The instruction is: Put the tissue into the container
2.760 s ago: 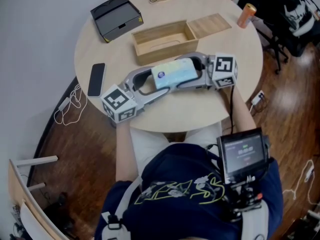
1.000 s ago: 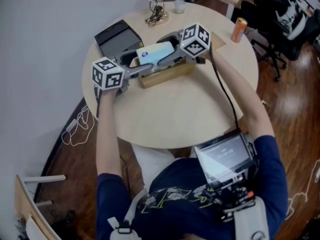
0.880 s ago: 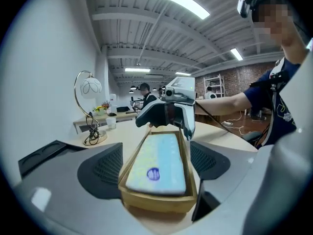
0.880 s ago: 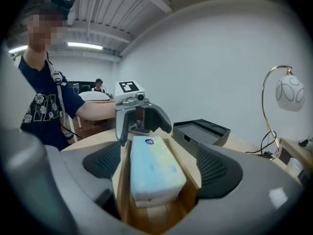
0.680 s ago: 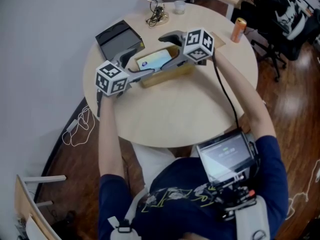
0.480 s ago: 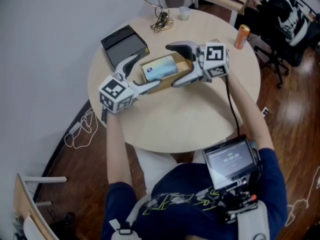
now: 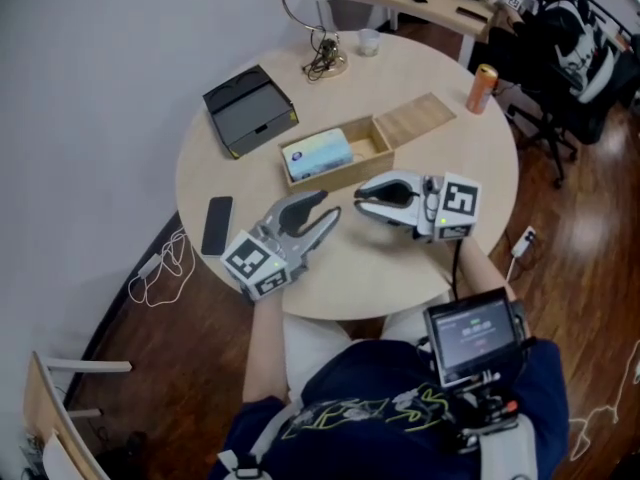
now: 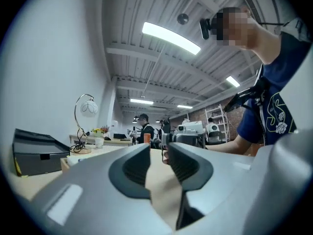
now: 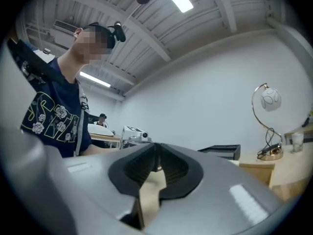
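L gripper & R gripper: smooth grey plastic shells, slight sheen. Their ribbed black pads are matt and look rubbery. Both sets of jaws have just been closing, nothing btwn them. Under jaws: round pale wood-grain table, satin finish. Ahead of L jaws: light bare-wood open box w/ glossy plastic-wrapped pale blue tissue pack in it. Beyond that: matt black plastic tray.

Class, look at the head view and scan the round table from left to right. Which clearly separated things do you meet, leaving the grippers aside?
phone → tissue pack → wooden lid → orange can
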{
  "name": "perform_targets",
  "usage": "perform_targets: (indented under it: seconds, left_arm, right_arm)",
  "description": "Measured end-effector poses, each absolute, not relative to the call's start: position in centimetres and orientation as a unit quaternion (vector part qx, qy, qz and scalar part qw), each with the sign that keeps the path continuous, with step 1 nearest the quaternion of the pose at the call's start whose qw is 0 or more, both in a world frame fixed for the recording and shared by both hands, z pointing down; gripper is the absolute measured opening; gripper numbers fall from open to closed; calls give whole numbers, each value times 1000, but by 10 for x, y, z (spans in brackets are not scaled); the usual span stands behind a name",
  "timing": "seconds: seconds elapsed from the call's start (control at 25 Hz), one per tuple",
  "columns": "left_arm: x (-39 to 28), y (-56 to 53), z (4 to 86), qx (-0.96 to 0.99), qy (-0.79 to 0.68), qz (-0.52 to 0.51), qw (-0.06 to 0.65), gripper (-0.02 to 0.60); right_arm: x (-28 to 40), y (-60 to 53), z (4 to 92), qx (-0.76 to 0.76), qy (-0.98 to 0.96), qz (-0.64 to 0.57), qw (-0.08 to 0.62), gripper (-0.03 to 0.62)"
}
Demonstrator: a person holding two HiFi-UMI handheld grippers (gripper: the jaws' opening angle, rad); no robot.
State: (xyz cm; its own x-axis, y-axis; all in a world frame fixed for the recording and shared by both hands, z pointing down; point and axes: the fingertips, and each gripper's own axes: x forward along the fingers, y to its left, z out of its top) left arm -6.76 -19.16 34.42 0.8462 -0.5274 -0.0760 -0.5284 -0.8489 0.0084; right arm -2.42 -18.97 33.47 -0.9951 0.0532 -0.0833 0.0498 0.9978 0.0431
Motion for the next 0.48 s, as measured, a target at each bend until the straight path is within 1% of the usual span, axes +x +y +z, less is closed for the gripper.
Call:
perform_targets:
  seconds: [0.04,0.08,0.16,0.24,0.32,0.4,0.48]
  left_arm:
    - [-72,-189,346,-960,276,51,-2,67]
    - [-75,-187,350,-959,277,56,-10,4]
    - [-77,-186,362,-960,274,49,-26,3]
    - [-74,-184,371,-960,273,43,-40,3]
    - [-67,-181,379,-961,271,27,-40,3]
    - [-56,-179,389,-963,270,-6,-28,4]
    - [-45,-179,401,-965,257,-44,-33,5]
  right_arm:
    - [-22,-195,342,8,999,2,38,6]
    - [-20,-201,349,-8,999,-20,32,6]
    - [-18,-209,363,-25,997,-68,27,6]
    - [-18,-208,370,-27,995,-89,26,6]
    - [-21,-202,383,-33,996,-80,5,6]
    - [-26,-196,397,-38,997,-53,-33,6]
    - [-31,-194,409,-44,996,-35,-66,6]
